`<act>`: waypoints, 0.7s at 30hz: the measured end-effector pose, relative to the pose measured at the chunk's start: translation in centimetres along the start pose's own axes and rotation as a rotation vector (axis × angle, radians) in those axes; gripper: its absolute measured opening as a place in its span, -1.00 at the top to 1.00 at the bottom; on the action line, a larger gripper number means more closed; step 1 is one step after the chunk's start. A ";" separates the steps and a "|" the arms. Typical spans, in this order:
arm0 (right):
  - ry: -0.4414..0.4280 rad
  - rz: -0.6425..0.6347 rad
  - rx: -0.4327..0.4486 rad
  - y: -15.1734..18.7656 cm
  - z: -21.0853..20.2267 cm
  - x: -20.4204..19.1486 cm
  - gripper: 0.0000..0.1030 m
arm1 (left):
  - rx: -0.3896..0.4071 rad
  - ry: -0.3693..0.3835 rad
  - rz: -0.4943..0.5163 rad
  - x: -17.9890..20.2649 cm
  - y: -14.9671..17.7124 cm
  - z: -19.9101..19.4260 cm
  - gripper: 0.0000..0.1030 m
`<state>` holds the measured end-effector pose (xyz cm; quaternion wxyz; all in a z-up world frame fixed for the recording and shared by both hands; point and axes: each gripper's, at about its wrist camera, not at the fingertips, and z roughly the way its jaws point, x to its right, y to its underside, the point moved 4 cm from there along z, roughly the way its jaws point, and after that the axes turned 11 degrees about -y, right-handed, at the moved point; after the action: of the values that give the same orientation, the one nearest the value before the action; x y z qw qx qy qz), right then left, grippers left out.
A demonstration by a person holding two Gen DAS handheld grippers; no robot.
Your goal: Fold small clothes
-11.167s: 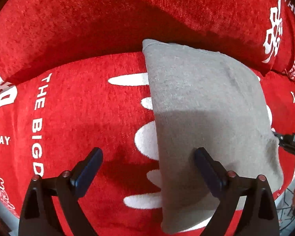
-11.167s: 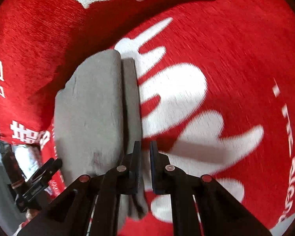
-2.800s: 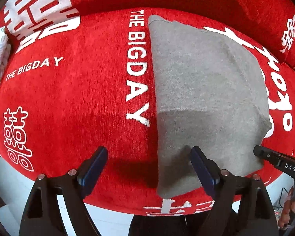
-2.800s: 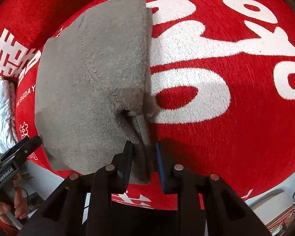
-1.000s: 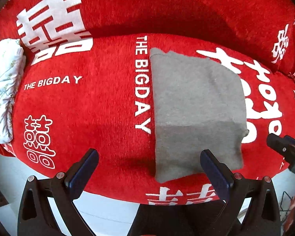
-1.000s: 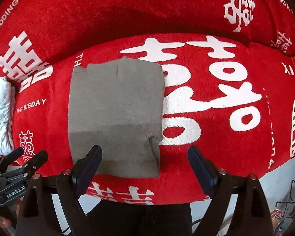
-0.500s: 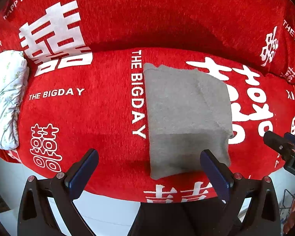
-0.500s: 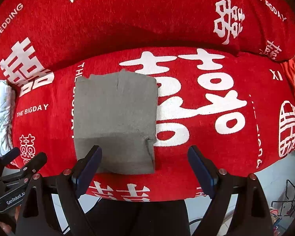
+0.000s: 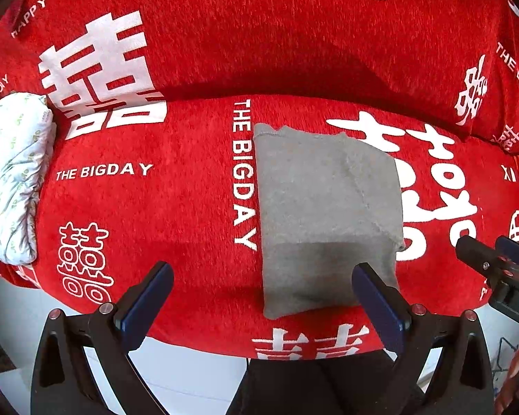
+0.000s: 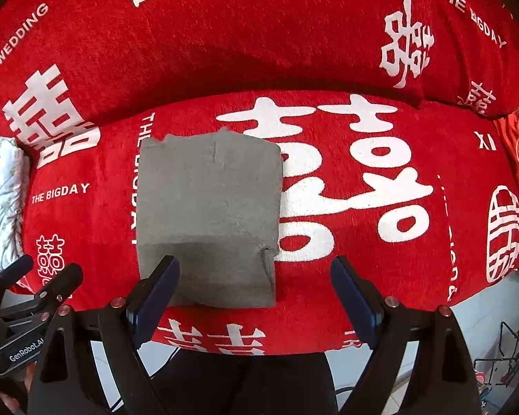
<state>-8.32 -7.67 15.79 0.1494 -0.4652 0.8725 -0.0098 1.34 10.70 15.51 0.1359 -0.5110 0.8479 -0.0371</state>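
Red sofa cover printed with white wedding characters and "THE BIGDAY" lettering; seat cushion near, back cushion far. White floor shows below the seat's near edge.

Left hand-held gripper: jaws spread wide, nothing between the pads, hanging above the seat's near edge and clear of the fabric. Its right finger sits over the near right part of the cloth in the picture, but I read no contact.

Right hand-held gripper: jaws likewise wide apart, empty, pointing down over the near edge. Each tool appears at the margin of the other's view.

Grey garment: lies flat on the seat cushion, folded into a compact, roughly square packet, just right of the vertical "THE BIGDAY" lettering and touching the big white character on its right. Far edge slightly ragged; near right corner shows a small tuck where layers meet. Near part looks darker, probably shadow.

Progress, as a judgement: this piece looks finished, folded and let go. What may remain is setting it aside or taking another item; no unfolded garment is in view.

White patterned bundle at the far left end of the seat; cannot tell what it is.

Containers: none visible. Wire frame on the floor at far right, contents unreadable.
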 end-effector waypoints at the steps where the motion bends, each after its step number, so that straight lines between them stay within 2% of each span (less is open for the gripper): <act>1: 0.000 0.001 0.000 0.0 0.0 0.0 -0.76 | 0.001 0.001 0.000 0.0 0.0 -0.1 -1.00; 21: -0.006 -0.006 0.000 -0.7 -0.3 -0.4 -0.76 | 0.018 0.004 -0.006 0.2 -0.8 -0.8 -1.00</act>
<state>-7.59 -7.78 16.32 0.1517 -0.4677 0.8707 -0.0088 1.79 10.09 16.38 0.1385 -0.5121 0.8464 -0.0462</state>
